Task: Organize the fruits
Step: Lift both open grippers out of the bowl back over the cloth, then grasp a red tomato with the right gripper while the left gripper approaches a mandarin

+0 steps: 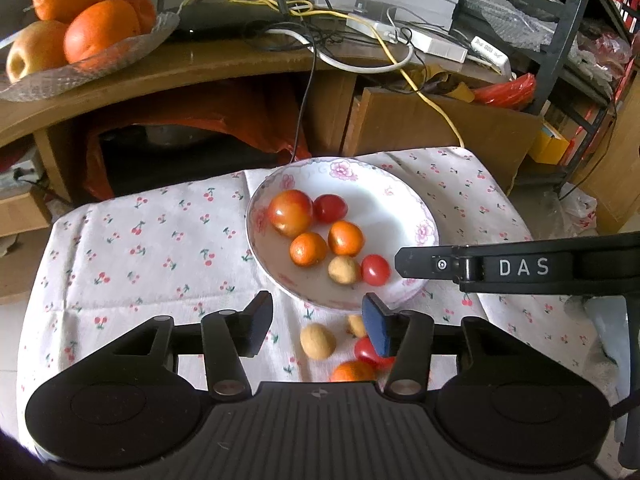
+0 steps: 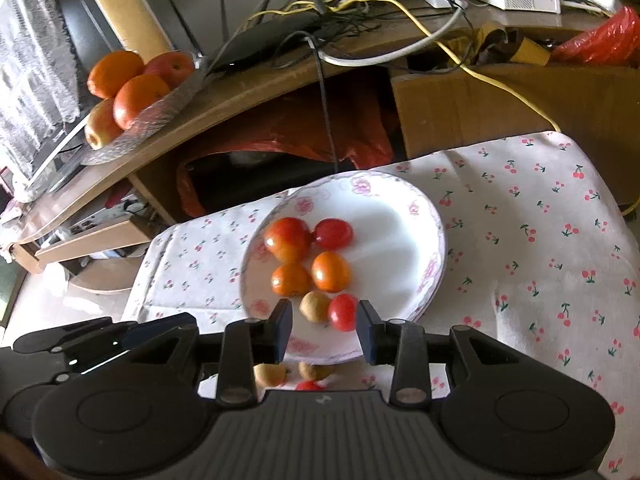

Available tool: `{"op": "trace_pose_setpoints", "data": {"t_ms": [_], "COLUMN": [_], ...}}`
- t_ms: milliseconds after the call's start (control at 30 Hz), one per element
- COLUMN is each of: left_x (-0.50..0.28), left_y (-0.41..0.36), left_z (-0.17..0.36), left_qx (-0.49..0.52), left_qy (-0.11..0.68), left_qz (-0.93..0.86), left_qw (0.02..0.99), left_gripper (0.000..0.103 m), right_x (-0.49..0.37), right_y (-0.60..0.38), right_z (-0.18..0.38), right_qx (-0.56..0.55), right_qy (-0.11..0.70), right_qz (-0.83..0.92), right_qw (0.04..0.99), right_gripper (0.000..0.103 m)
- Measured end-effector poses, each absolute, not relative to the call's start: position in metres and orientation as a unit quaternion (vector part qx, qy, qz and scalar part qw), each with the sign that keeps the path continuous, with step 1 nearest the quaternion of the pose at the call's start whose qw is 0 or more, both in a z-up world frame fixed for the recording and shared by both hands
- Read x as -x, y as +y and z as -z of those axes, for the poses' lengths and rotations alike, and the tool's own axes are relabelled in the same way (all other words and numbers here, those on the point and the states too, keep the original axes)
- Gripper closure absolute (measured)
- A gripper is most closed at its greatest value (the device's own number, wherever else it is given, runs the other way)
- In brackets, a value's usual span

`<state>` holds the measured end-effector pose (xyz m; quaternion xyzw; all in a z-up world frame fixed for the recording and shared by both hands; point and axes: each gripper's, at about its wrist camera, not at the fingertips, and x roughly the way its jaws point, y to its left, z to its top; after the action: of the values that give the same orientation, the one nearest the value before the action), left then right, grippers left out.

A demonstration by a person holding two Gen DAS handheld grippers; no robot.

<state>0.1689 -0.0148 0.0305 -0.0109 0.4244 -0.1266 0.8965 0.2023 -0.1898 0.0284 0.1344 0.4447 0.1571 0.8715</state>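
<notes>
Your plate [image 1: 400,200], white with a pink flower rim, sits on the cherry-print cloth [image 1: 140,248] at the far middle of the small table. Count inside it: six pieces. One large red-yellow tomato [image 1: 291,212] at the far left, one dark red tomato [image 1: 330,208] touching it on the right, two small oranges [image 1: 308,249] side by side just nearer, then one tan longan [image 1: 344,269] touching a small red tomato [image 1: 375,269] at the near edge. That near tomato is slightly oval; in the right wrist view its long axis stands nearly upright in the picture, tilted a little right. The rest look round, no clear axis.

Loose on the cloth, nearer than the plate, the left wrist view shows four pieces: two longans [image 1: 317,341], one small red tomato [image 1: 366,350], one small orange [image 1: 352,372], the last three partly hidden by your tool.

Your left gripper [image 1: 320,322] hangs above the loose fruit, jaws apart, nothing between the pads. Your right gripper [image 2: 325,330] hangs above the plate's near rim, jaws parted with a narrower gap, pads touching nothing; the longan and tomato show through the gap below.

On the wooden desk [image 1: 224,64] behind: a glass dish [image 1: 80,68] with three large oranges and one yellow apple.
</notes>
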Motion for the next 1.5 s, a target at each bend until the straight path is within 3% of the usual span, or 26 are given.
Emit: {"op": "trace_pose_setpoints", "data": {"t_ms": [633, 1500], "left_x": [-0.126, -0.12], "left_y": [-0.013, -0.005], "left_z": [-0.034, -0.011], "left_qx": [0.009, 0.015], "left_qy": [0.43, 0.462], "left_qz": [0.133, 0.148], "left_qw": [0.893, 0.874], "left_gripper": [0.04, 0.037], "right_x": [-0.148, -0.163], "right_y": [-0.189, -0.16], "right_z": [-0.037, 0.008], "right_qx": [-0.132, -0.097], "right_qy": [0.451, 0.506], "right_qz": [-0.146, -0.172], "right_qw": [0.871, 0.839], "right_gripper": [0.074, 0.074]}}
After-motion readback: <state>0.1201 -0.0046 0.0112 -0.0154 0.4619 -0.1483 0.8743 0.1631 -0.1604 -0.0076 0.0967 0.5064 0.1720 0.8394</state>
